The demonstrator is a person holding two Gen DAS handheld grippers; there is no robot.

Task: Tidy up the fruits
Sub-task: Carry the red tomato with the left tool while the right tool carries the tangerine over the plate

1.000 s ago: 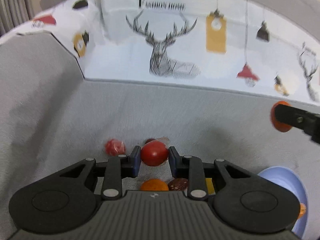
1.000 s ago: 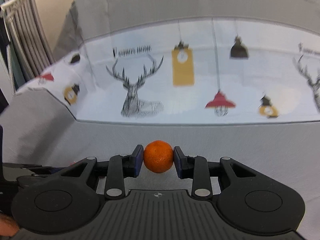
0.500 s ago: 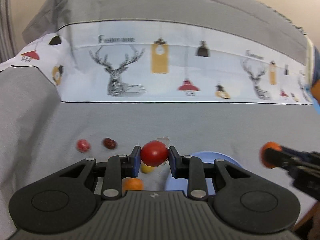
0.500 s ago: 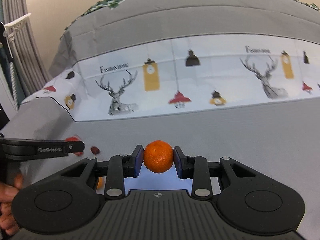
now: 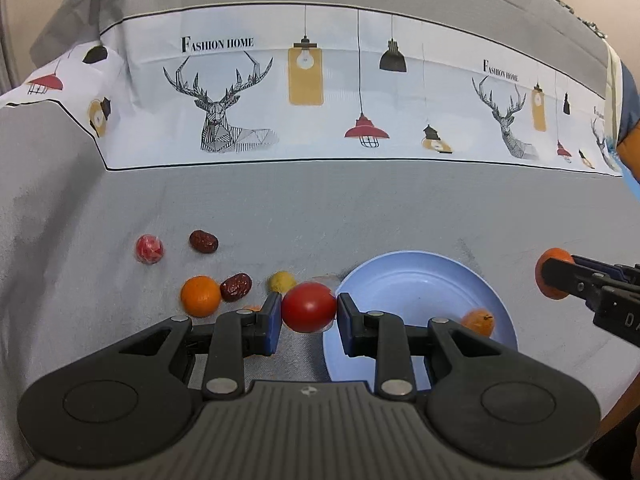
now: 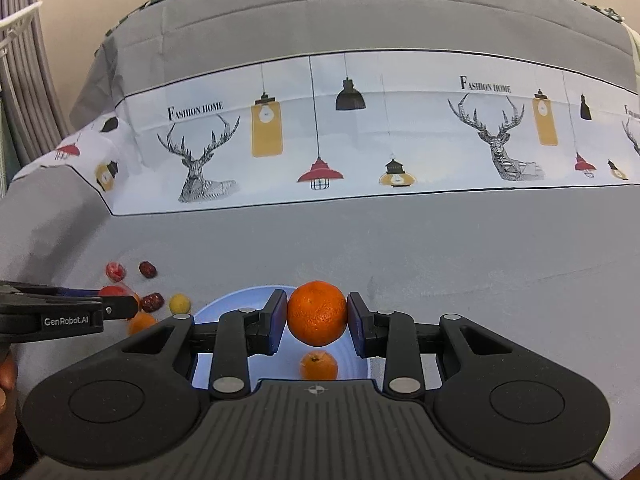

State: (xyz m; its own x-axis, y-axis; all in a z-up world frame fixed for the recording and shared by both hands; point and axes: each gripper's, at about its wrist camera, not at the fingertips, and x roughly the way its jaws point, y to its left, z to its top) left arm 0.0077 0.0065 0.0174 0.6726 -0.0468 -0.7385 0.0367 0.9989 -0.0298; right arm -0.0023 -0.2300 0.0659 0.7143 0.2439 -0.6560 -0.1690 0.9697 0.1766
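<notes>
Blue bowl (image 6: 224,304), one small mandarin (image 6: 319,365) inside

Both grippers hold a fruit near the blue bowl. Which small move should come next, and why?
Probably lower the right gripper a little and release its tangerine into the blue bowl. It already hangs over the bowl, above a smaller tangerine lying inside, while the left gripper holds its red tomato at the bowl's left rim.

Your two wrist views, both angled down across the grey cloth (image 5: 360,208)

Each looks along its own fingers from close above; both share the blue plate (image 5: 420,280) (image 6: 224,304) and scattered fruit.
</notes>
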